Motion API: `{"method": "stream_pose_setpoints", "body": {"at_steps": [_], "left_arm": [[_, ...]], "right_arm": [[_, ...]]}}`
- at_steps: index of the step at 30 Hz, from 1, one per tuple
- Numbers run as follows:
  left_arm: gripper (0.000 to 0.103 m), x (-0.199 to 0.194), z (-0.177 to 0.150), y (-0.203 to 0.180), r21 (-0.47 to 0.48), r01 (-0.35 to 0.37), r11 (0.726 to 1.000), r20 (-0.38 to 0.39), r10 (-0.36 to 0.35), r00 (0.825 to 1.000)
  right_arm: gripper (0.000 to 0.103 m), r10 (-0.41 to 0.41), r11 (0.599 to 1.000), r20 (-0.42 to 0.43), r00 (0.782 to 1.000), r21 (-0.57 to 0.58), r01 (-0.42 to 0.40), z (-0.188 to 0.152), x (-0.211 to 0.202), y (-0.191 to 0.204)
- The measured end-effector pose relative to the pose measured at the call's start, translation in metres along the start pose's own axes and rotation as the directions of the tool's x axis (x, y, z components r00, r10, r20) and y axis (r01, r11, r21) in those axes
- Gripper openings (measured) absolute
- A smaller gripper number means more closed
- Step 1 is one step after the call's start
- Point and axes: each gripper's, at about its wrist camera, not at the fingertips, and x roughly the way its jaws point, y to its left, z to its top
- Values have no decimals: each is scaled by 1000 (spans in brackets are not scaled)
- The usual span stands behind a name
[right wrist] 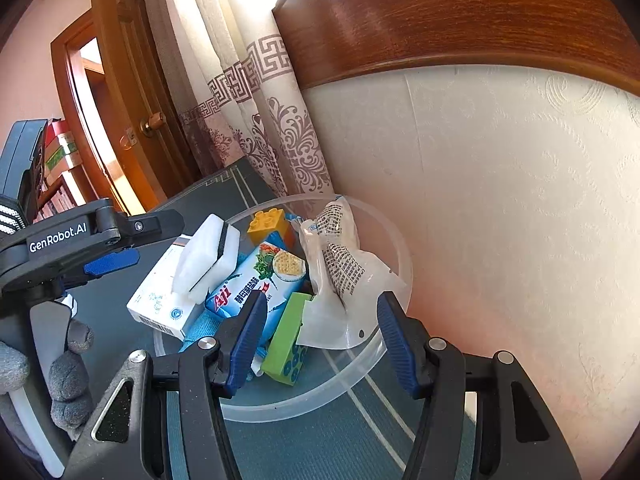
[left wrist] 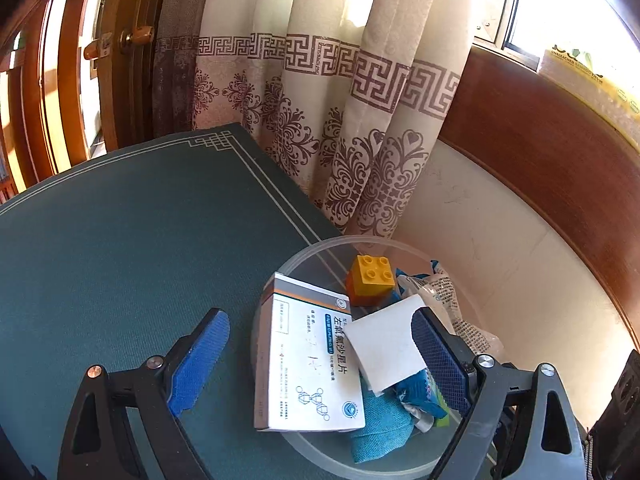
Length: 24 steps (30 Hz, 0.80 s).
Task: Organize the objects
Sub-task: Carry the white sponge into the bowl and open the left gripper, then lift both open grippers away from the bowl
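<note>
A clear round plastic bowl [right wrist: 394, 240] sits on the teal mat-covered worktop [left wrist: 120, 240], holding one white cardboard medicine box [left wrist: 312, 364], one white foam block [left wrist: 386, 346], one studded yellow brick [left wrist: 372, 278], one glossy cracker packet [right wrist: 256, 280] and one crinkled white pouch [right wrist: 344, 280]. Left tongs [left wrist: 320, 360] and right tongs [right wrist: 320, 340] both gape wide, empty.

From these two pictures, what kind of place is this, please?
Probably a room in a home, perhaps a bedroom or study. Patterned curtains hang beside a sunlit window, a wooden door with a brass knob stands open, and household odds and ends fill a clear plastic bowl on a mat-covered table.
</note>
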Motion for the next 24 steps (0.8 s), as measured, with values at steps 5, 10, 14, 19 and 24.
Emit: {"method": "stream_pose_setpoints", "body": {"at_steps": [5,10,14,19,24], "left_arm": [[95,-5,-2,2,47,-78,996,28,77,997],[95,0,-14,-11,119,-44,992,4,44,999],[96,15,-22,-25,181,-92,979,-12,96,995],[96,29,-21,-24,168,-101,981,-30,107,994],[98,22,-14,-21,150,-99,984,-14,102,995]], "right_arm": [[59,9,1000,1,1000,-9,-9,-3,-3,5],[59,12,1000,0,1000,-8,-12,-4,-4,5],[59,12,1000,-6,1000,-6,-12,-5,-4,4],[59,12,1000,-5,1000,-4,-12,-5,-5,3],[59,12,1000,-3,1000,-2,-12,-5,-5,2]]}}
